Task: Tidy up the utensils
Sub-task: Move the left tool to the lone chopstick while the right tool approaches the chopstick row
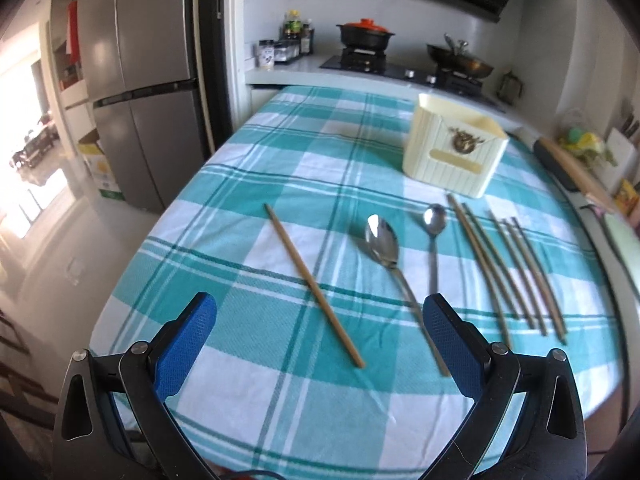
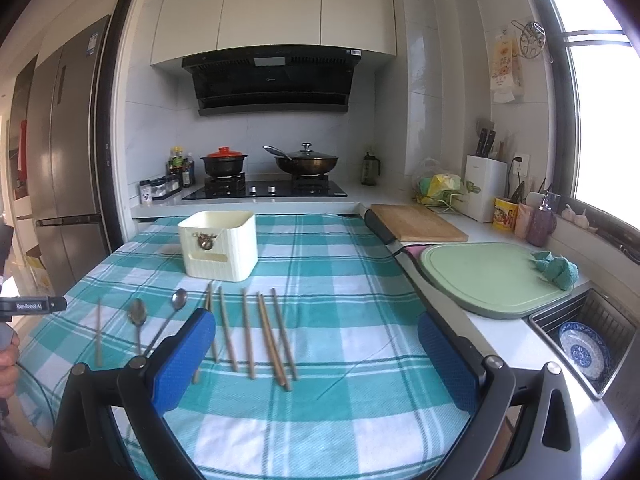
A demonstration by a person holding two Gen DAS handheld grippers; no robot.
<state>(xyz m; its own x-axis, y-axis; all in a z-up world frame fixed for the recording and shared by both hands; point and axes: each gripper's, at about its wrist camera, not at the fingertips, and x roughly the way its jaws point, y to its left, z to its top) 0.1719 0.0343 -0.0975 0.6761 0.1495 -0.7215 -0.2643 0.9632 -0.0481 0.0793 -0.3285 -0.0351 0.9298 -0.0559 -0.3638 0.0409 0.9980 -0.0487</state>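
Observation:
A cream utensil holder (image 1: 454, 151) (image 2: 218, 245) stands on the teal checked tablecloth (image 1: 240, 184). In front of it lie a lone chopstick (image 1: 313, 283) (image 2: 98, 330), a large spoon (image 1: 383, 246) (image 2: 137, 316), a small spoon (image 1: 434, 222) (image 2: 179, 301) and several chopsticks (image 1: 516, 272) (image 2: 260, 330) in a row. My left gripper (image 1: 320, 322) is open and empty, above the near table edge, over the lone chopstick's near end. My right gripper (image 2: 316, 338) is open and empty, above the row of chopsticks.
A stove with a pot (image 2: 224, 159) and a wok (image 2: 306, 162) is behind the table. To the right are a wooden board (image 2: 416, 222), a green board (image 2: 486, 276) with a teal cloth, and a sink with a blue plate (image 2: 584, 350). A fridge (image 1: 136, 92) stands left.

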